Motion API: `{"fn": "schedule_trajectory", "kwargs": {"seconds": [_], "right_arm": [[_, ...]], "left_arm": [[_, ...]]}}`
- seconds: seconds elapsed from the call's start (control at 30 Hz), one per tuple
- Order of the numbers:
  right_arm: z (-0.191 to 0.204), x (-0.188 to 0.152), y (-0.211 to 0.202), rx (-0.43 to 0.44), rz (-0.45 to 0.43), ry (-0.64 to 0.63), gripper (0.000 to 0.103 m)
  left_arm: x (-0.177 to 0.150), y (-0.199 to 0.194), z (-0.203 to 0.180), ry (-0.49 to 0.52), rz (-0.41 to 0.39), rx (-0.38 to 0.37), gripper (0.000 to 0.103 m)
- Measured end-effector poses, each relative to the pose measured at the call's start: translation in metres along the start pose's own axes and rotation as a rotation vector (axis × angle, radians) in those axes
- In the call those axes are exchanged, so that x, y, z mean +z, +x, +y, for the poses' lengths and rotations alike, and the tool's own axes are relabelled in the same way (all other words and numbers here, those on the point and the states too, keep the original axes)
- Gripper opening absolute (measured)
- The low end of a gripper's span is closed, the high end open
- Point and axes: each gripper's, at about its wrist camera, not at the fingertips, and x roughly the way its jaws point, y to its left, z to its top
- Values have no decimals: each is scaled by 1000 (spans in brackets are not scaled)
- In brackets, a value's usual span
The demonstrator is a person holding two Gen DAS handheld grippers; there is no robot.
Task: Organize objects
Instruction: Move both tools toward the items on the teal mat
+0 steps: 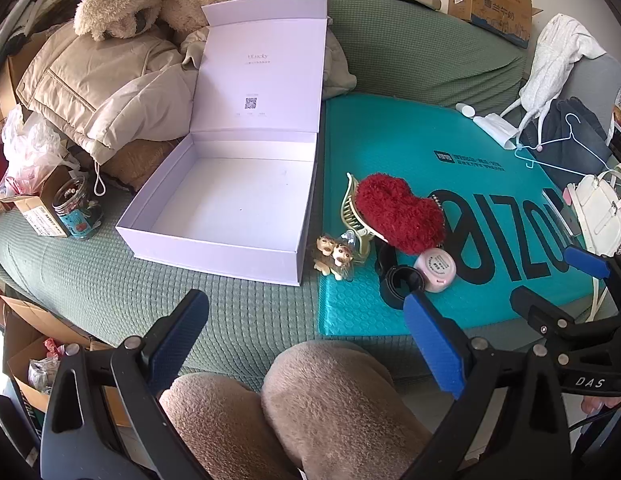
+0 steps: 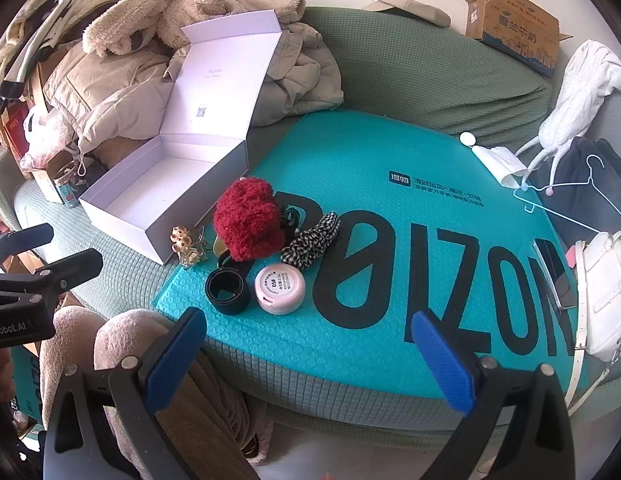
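With both grippers, left (image 1: 306, 344) and right (image 2: 310, 354), spread wide and empty, the fluffy red heart (image 2: 246, 220) looks light and squashy, best pinched across its middle

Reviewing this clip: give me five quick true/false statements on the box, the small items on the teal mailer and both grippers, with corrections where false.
1. The white box is open and holds nothing. True.
2. The red fuzzy item lies inside the box. False: it lies on the teal mailer, outside the box.
3. The left gripper is shut on the pink round case. False: it is open and holds nothing; the case lies on the mailer.
4. The right gripper is open and holds nothing. True.
5. The black band lies beside the pink case. True.
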Motion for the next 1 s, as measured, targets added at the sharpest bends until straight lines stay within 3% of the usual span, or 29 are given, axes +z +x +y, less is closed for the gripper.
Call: {"fn": "schedule_trajectory", "kwargs": {"seconds": [1.0], "right_arm": [[1,-7,3,48,-3,-12,102]], "left_arm": [[-5,7,-7,5,31,-9,98]]}}
